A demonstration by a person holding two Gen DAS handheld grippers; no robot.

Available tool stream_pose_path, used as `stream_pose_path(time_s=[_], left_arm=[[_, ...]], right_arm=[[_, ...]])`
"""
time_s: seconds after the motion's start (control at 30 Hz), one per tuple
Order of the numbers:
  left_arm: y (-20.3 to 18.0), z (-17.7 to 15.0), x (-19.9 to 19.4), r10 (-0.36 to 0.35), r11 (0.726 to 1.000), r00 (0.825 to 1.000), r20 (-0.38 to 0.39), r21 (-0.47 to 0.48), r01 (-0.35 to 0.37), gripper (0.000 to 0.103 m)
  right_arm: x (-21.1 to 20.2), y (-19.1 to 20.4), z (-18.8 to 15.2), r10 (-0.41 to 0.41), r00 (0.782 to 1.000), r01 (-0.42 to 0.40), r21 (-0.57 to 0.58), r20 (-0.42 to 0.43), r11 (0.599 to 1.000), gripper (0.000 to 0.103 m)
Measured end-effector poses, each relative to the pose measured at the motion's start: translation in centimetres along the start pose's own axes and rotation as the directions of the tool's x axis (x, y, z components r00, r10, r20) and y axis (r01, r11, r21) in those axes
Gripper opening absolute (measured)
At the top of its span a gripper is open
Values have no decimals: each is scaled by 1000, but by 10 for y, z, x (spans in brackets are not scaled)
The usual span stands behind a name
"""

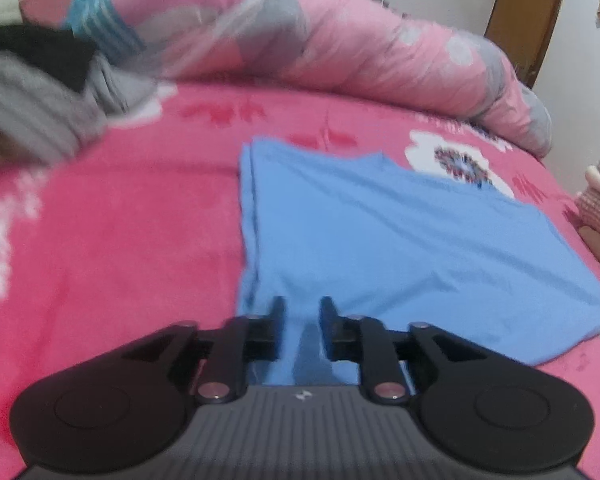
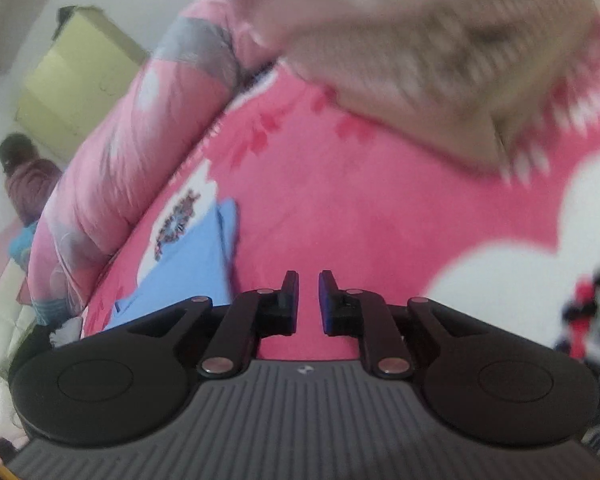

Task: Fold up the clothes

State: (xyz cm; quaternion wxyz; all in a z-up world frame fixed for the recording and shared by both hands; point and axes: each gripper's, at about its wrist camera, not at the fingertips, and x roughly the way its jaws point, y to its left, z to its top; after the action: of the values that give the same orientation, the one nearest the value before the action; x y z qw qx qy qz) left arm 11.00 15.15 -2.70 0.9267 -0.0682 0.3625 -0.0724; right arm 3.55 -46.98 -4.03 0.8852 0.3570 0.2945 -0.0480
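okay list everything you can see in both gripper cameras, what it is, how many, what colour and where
blue garment: one, light blue, folded flat on the bedspread
bedspread: one, pink with white flowers, covering the bed
quilt: one, pink and grey, rolled along the far edge
clothes pile: several, grey, black, teal, far left, blurred
beige checked cloth: one, blurred, right wrist view
left gripper: black, slightly open, empty, over the garment's near edge
right gripper: black, slightly open, empty

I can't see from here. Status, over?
Left gripper open above folded light-blue cotton shirt. Right gripper open, empty, over pink floral blanket.
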Motion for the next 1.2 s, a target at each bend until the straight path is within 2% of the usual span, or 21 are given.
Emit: stream_pose_path(time_s=[0.1,0.17,0.3,0.4,0.47,0.6,0.7,0.8,0.87,1.03,1.13,1.2], left_arm=[[-5,15,-9,-20,1000,999,50,11,19,24],[-14,27,-3,-36,999,997,65,42,34,27],[-36,46,30,-42,995,998,46,94,38,27],[-45,59,59,-26,992,999,26,121,23,27],[-48,66,76,-24,991,1000,11,132,22,27],[-50,75,102,6,985,1000,11,170,-8,27],[-48,83,115,12,983,1000,19,181,-15,29],[-49,90,123,21,974,999,50,222,-32,46],[-51,95,129,21,964,997,69,264,-39,54],[-60,102,144,5,933,998,61,360,-27,59],[-69,105,156,-29,902,999,20,432,18,62],[-76,107,164,-36,881,999,-1,472,32,62]], right_arm=[[16,39,9,6,1000,-9,-167,-18,986,12],[39,66,13,13,999,-27,-279,-52,960,14],[95,113,20,18,994,-69,-480,-111,875,24],[132,138,27,15,989,-95,-566,-145,819,31],[157,153,33,12,986,-111,-610,-165,784,31],[202,153,58,-31,984,-79,-582,-176,809,34],[226,142,69,-33,974,-97,-541,-225,835,34],[240,138,73,0,965,-141,-516,-263,845,34],[245,138,75,19,958,-167,-504,-285,847,34],[240,138,79,81,951,-228,-498,-299,837,34],[244,136,82,107,932,-272,-474,-345,837,43],[246,139,80,88,929,-273,-503,-360,820,43]])
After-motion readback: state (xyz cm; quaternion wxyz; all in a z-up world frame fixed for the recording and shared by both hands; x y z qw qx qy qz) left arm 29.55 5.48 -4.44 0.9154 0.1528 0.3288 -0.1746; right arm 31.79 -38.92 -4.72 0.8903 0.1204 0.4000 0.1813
